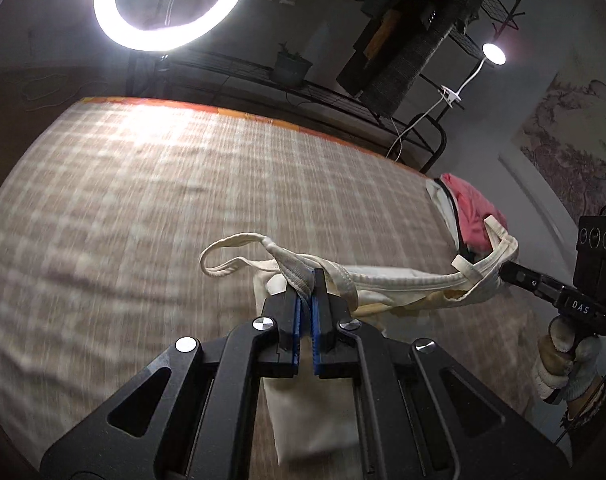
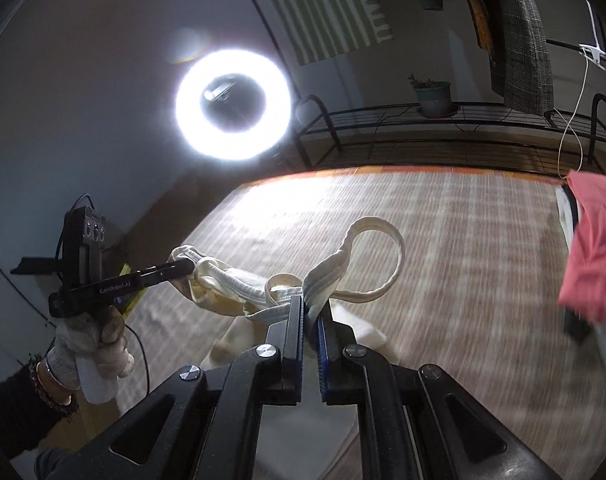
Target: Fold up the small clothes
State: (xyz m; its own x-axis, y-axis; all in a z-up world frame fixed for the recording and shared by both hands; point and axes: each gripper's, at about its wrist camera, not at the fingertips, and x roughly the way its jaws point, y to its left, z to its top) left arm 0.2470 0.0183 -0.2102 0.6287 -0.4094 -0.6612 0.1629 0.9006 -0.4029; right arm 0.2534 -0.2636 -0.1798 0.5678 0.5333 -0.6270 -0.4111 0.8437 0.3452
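A small cream tank top hangs stretched in the air between my two grippers, above the checked mat. My left gripper is shut on one shoulder strap, whose loop sticks out to the left. My right gripper shows at the right of the left wrist view, shut on the other shoulder. In the right wrist view my right gripper is shut on a strap of the top, with a loop curling above it. My left gripper holds the top's far end at the left.
A pink garment lies on a pile at the mat's right edge; it also shows in the right wrist view. A ring light, a black wire rack with a potted plant, and hanging clothes stand behind the mat.
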